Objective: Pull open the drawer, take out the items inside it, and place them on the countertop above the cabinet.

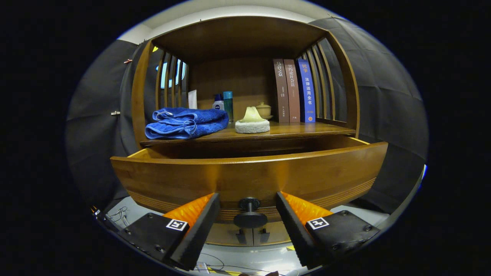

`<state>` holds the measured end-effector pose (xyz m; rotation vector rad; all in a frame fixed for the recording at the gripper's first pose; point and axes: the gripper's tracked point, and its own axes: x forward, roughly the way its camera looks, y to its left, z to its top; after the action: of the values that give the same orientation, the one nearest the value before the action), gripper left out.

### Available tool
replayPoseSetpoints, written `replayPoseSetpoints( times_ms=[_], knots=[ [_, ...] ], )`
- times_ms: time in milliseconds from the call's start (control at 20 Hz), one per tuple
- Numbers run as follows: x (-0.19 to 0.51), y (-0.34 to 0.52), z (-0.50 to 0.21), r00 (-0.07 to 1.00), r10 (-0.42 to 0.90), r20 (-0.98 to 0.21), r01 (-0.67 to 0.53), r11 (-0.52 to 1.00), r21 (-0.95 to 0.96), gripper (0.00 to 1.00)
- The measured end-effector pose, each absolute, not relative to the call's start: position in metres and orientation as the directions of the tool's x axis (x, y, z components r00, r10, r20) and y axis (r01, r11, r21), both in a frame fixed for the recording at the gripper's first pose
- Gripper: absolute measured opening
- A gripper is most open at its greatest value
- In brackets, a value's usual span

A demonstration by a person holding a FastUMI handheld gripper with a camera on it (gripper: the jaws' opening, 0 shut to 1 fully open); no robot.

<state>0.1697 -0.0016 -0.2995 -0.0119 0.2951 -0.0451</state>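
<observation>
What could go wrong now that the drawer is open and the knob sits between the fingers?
1. The gripper is open around the knob; lifting straight up, a finger might catch it.
2. The drawer interior is hidden behind its front, so reaching in would be blind.
3. The towel and sponge already crowd the countertop front; placed items could knock them.

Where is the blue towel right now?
The blue towel lies folded on the countertop above the open drawer, left of the sponge.
</observation>
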Motion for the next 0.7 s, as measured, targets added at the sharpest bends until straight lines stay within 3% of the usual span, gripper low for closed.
replayPoseSetpoints(
  times_ms=[700],
  knots=[
    [0.230, -0.010, -0.325, 0.932, -0.053, -0.358, 0.044, 0.999, -0.032, 0.98]
  ],
)
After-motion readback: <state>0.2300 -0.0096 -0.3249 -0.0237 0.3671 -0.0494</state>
